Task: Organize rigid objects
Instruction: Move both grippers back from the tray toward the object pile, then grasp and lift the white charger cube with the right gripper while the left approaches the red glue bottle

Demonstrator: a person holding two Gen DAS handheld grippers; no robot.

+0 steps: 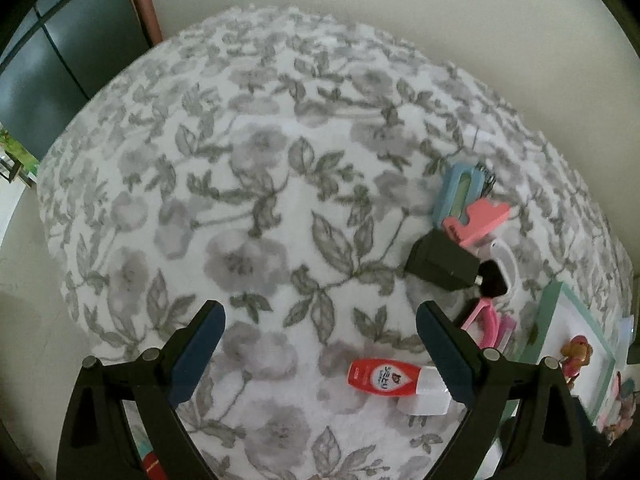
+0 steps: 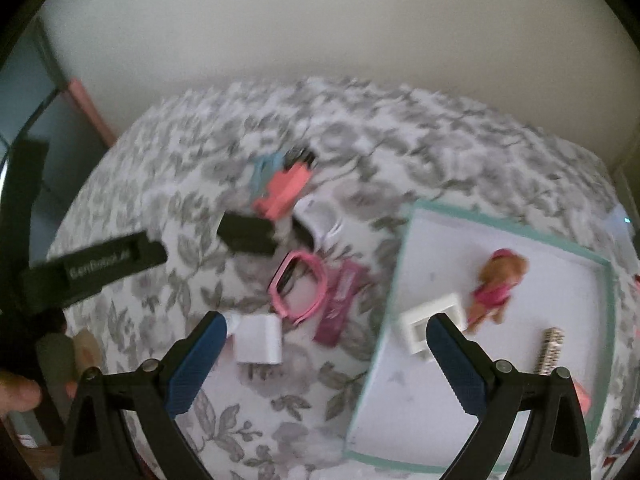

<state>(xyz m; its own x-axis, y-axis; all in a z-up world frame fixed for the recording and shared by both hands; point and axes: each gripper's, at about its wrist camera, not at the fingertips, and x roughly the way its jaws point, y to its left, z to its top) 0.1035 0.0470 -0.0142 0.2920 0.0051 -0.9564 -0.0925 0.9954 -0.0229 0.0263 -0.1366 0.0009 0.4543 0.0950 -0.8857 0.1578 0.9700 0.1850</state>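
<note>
My left gripper (image 1: pixel 320 320) is open above the floral blanket (image 1: pixel 248 184). A red and white bottle (image 1: pixel 394 380) lies just inside its right finger. Further right sit a black block (image 1: pixel 440 262), a coral pink piece (image 1: pixel 480 218), a light blue case (image 1: pixel 460 188) and pink glasses (image 1: pixel 486 318). My right gripper (image 2: pixel 326 330) is open over the blanket and the left edge of a teal-rimmed tray (image 2: pixel 404 240). In the tray lie a white frame (image 2: pixel 434 320), a doll (image 2: pixel 496 286) and a small brush (image 2: pixel 550 350). A white box (image 2: pixel 258 338) rests near the right gripper's left finger.
The blanket (image 2: pixel 440 140) ends at a cream wall behind. In the right wrist view, the other gripper's black body (image 2: pixel 96 268) and a hand (image 2: pixel 16 394) are at the left, with a magenta packet (image 2: pixel 340 306), pink glasses (image 2: pixel 298 290) and black block (image 2: pixel 248 232) between. A dark cabinet (image 1: pixel 60 52) stands far left.
</note>
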